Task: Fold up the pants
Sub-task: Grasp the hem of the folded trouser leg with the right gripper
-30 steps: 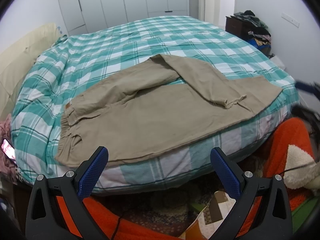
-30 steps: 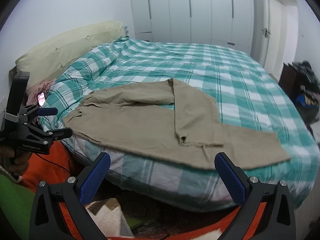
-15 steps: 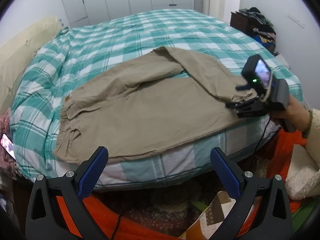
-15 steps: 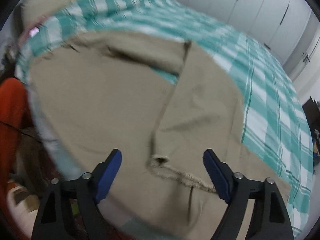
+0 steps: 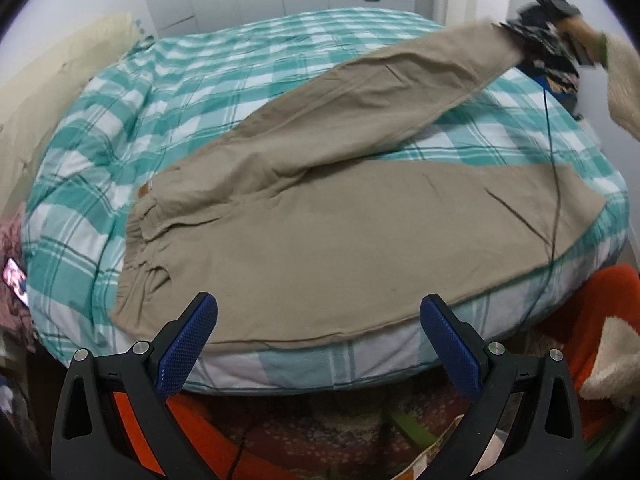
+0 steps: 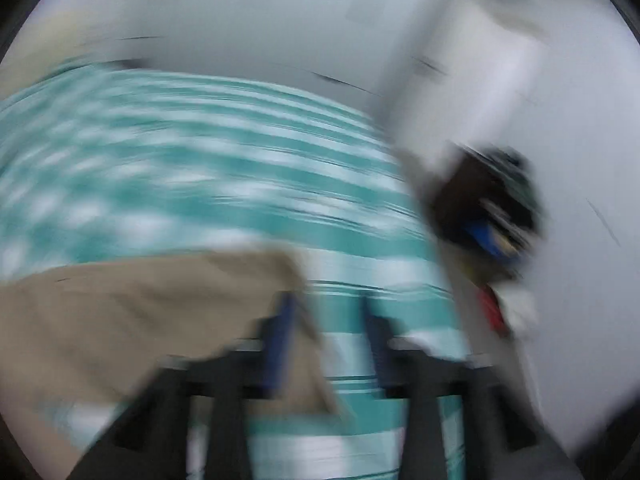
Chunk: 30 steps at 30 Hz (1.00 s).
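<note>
Right gripper (image 5: 516, 30) jaws closing, pinching the hem of the upper pant leg, lifting it over the bed's (image 5: 224, 92) far-right corner. Left gripper (image 5: 316, 320) hanging wide, empty, at the near edge. Pants (image 5: 340, 232) lying along that edge.

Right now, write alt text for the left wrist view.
Beige pants lie on a teal plaid bed; the right gripper, far right, lifts one leg by its cuff. The left gripper hovers open at the near bed edge.
</note>
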{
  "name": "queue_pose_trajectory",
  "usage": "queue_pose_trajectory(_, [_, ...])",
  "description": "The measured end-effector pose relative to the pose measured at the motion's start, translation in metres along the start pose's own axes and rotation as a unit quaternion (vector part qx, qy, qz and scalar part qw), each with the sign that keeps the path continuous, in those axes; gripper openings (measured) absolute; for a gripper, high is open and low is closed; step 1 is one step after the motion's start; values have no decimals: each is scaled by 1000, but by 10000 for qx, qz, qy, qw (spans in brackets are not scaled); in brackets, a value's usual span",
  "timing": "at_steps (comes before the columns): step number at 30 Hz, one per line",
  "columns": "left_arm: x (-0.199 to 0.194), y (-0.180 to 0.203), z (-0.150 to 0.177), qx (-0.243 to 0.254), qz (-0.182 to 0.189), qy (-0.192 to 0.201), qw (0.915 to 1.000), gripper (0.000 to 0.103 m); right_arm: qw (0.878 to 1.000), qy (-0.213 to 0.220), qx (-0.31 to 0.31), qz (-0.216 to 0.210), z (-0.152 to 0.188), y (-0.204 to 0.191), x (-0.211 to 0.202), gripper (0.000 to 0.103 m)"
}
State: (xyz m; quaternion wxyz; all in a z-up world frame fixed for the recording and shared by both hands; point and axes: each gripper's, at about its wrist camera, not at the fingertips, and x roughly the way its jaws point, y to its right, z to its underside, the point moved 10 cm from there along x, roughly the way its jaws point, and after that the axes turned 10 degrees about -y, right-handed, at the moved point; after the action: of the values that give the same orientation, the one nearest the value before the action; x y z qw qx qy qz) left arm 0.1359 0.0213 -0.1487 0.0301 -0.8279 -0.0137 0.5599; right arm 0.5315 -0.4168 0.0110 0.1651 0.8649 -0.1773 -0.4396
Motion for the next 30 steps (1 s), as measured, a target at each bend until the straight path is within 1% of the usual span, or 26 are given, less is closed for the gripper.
queue_pose_trajectory(1, [6, -3, 2, -62, 33, -70, 10000, 102, 9998, -7, 171, 49, 3, 14, 8, 51])
queue_pose_trajectory(2, [13, -5, 4, -103, 62, -165, 9998, 102, 9997, -9, 262, 7, 10, 19, 14, 52])
queue_pose_trajectory(3, [26, -7, 5, -131, 96, -348, 9993, 102, 9994, -36, 302, -167, 29, 16, 22, 52])
queue_pose_trajectory(5, [38, -8, 0, -106, 136, -471, 9987, 101, 9983, -191, 174, -527, 70, -5, 36, 53])
queue_pose_trajectory(6, [42, -9, -10, -33, 177, -418, 9990, 101, 9962, -377, 37, -790, 107, -25, 48, 53])
queue_pose_trajectory(8, [46, -15, -35, 28, 153, -238, 9996, 101, 9899, -665, -26, -1255, 163, -54, 63, 53])
queue_pose_trajectory(10, [55, -30, -84, -67, 11, 195, 9998, 102, 9783, -896, 157, -1863, 215, -87, 68, 53])
queue_pose_trajectory(11, [63, -42, -114, -231, -130, 444, 9987, 102, 9739, -928, 249, -2057, 230, -101, 69, 53])
queue_pose_trajectory(12, [74, -52, -136, -410, -188, 589, 9972, 102, 9686, -943, 332, -2275, 242, -118, 66, 53])
queue_pose_trajectory(14, [100, -69, -172, -740, -228, 744, 9942, 102, 9600, -919, 328, -2626, 251, -153, 59, 53])
queue_pose_trajectory(15, [124, -86, -195, -1034, -365, 826, 9905, 102, 9562, -870, 234, -2785, 247, -174, 52, 53])
queue_pose_trajectory(16, [140, -97, -206, -1177, -528, 873, 9878, 102, 9539, -817, 103, -2887, 242, -191, 46, 53])
queue_pose_trajectory(17, [157, -107, -213, -1280, -707, 891, 9852, 102, 9506, -745, -144, -3011, 238, -217, 31, 53])
queue_pose_trajectory(18, [181, -120, -218, -1337, -953, 829, 9829, 102, 9470, -670, -412, -3114, 226, -242, 20, 53])
queue_pose_trajectory(19, [207, -131, -214, -1356, -1195, 637, 9815, 101, 9442, -603, -613, -3180, 220, -260, 11, 53])
queue_pose_trajectory(20, [224, -139, -206, -1380, -1288, 414, 9812, 101, 9394, -488, -892, -3274, 206, -286, -4, 58])
queue_pose_trajectory(21, [254, -146, -186, -1462, -1109, 23, 9830, 101, 9351, -401, -1077, -3352, 196, -307, -12, 61])
queue_pose_trajectory(22, [267, -148, -172, -1524, -889, -100, 9843, 102, 9293, -317, -1262, -3456, 186, -329, -22, 70])
queue_pose_trajectory(23, [270, -149, -164, -1570, -660, 18, 9854, 102, 9219, -263, -1418, -3595, 177, -352, -32, 73])
queue_pose_trajectory(24, [264, -149, -162, -1578, -562, 241, 9856, 102, 9132, -234, -1548, -3763, 170, -375, -39, 73])
queue_pose_trajectory(25, [262, -149, -162, -1559, -591, 257, 9857, 102, 9026, -243, -1673, -3959, 166, -398, -46, 73])
queue_pose_trajectory(27, [265, -149, -162, -1500, -686, 197, 9861, 102, 8756, -393, -1916, -4416, 174, -449, -61, 73])
queue_pose_trajectory(28, [265, -148, -162, -1495, -695, 210, 9861, 102, 8587, -531, -2040, -4672, 178, -474, -65, 74])
queue_pose_trajectory(29, [265, -148, -161, -1495, -699, 231, 9860, 102, 8366, -789, -2211, -4949, 191, -501, -69, 75])
queue_pose_trajectory(30, [266, -147, -161, -1503, -688, 264, 9859, 102, 8193, -1041, -2355, -5124, 203, -520, -69, 75])
